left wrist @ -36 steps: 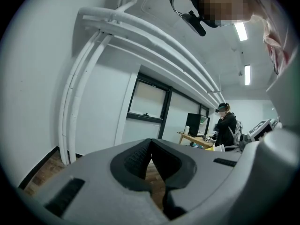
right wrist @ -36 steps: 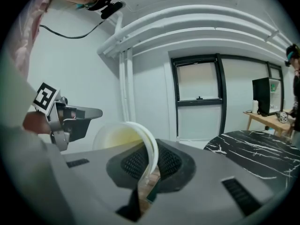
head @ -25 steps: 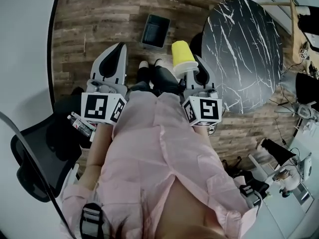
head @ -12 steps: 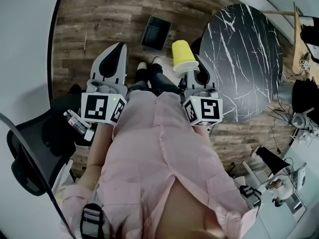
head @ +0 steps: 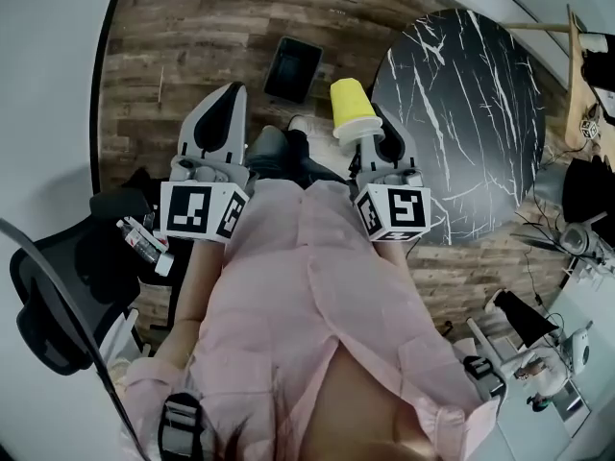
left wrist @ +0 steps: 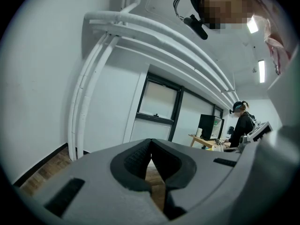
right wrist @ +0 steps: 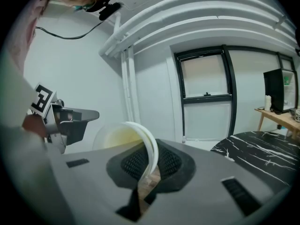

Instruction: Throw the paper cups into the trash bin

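A yellow paper cup [head: 353, 109] is pinched by its rim in my right gripper [head: 373, 140], which is shut on it and held in front of the person's body. In the right gripper view the cup's white rim [right wrist: 149, 149] sits between the dark pads, its mouth facing left. My left gripper [head: 219, 115] is held level beside it, shut with nothing in it; its pads [left wrist: 151, 161] meet at the tip. A dark rectangular trash bin [head: 293, 69] stands on the wooden floor ahead, between the two grippers.
A round black marble table [head: 461, 104] stands to the right. A black office chair [head: 67, 296] with a bottle [head: 144, 248] on it is at the left. White wall [head: 48, 94] runs along the left. Another person [left wrist: 241, 125] works at a far desk.
The view has shifted slightly: the bin and table have slid a little relative to me as the person steps forward. Both grippers keep their pose, cup still held.
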`<state>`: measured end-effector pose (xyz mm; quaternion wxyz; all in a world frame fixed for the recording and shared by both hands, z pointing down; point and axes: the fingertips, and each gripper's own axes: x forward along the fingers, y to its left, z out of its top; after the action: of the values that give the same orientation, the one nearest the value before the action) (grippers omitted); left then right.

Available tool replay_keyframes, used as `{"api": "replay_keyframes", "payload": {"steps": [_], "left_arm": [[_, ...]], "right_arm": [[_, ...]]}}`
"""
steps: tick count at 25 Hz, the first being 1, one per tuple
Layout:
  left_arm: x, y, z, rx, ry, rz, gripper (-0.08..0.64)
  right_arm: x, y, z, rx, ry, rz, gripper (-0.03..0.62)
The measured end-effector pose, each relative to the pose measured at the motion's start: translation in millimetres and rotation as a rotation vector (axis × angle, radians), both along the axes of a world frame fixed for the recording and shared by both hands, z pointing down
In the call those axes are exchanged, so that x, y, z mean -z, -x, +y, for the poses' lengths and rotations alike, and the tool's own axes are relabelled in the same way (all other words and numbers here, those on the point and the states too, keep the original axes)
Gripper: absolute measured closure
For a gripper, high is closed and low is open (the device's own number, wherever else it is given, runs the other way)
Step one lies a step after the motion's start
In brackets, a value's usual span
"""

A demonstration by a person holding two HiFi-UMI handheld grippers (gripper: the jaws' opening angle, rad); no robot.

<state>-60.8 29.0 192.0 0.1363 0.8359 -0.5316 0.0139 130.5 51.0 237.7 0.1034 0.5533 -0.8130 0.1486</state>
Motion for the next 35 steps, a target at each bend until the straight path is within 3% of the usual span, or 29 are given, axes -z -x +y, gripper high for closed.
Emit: {"api": "replay_keyframes", "payload": {"steps": [8, 19, 35], "left_arm": [[0, -8, -1, -0.019, 0.009, -0.027, 0.545], [7, 10, -21, -0.078, 0.017, -0.046, 0.543], [9, 16, -40, -0.089, 0.017, -0.042, 0.544]], "right_arm": [[-1, -6, -4, -0.006, 0.009, -0.006, 0.551], [8, 18, -19, -0.048, 0.003, -0.017, 0.551], [7, 24, -38, -0.076, 0.005, -0.024, 0.551]]}}
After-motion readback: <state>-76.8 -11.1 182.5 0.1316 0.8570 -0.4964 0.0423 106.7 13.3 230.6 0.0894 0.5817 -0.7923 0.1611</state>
